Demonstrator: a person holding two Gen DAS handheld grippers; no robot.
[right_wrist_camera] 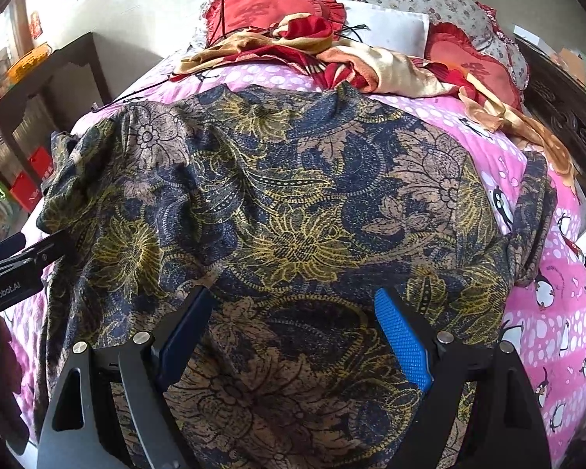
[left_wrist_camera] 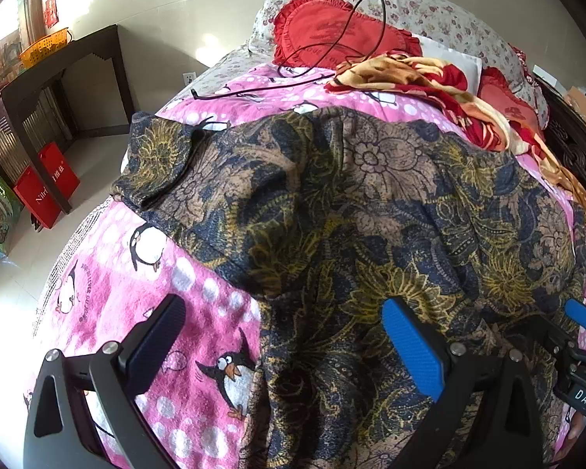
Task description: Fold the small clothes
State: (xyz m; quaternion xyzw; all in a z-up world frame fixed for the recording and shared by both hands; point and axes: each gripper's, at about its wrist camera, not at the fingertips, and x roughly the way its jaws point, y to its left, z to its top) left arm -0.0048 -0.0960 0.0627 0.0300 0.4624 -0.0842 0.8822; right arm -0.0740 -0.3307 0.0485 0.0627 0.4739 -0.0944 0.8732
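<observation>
In front of me a pink fleece blanket with penguins (left_wrist_camera: 109, 305) covers the bed. On its far part lies a crumpled red and gold cloth (left_wrist_camera: 429, 78), and a thin black cable (left_wrist_camera: 355, 31) runs over a red frilled cushion (left_wrist_camera: 324, 31). Behind it are floral pillows (left_wrist_camera: 441, 11). At the left I see a dark wooden table (left_wrist_camera: 58, 74) with an orange plastic basket (left_wrist_camera: 43, 47) on it and red paper bags (left_wrist_camera: 47, 187) on the floor below.

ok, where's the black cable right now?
In the left wrist view the black cable lies at the far end of the bed, looped over the red cushion and trailing onto the pink blanket.
</observation>
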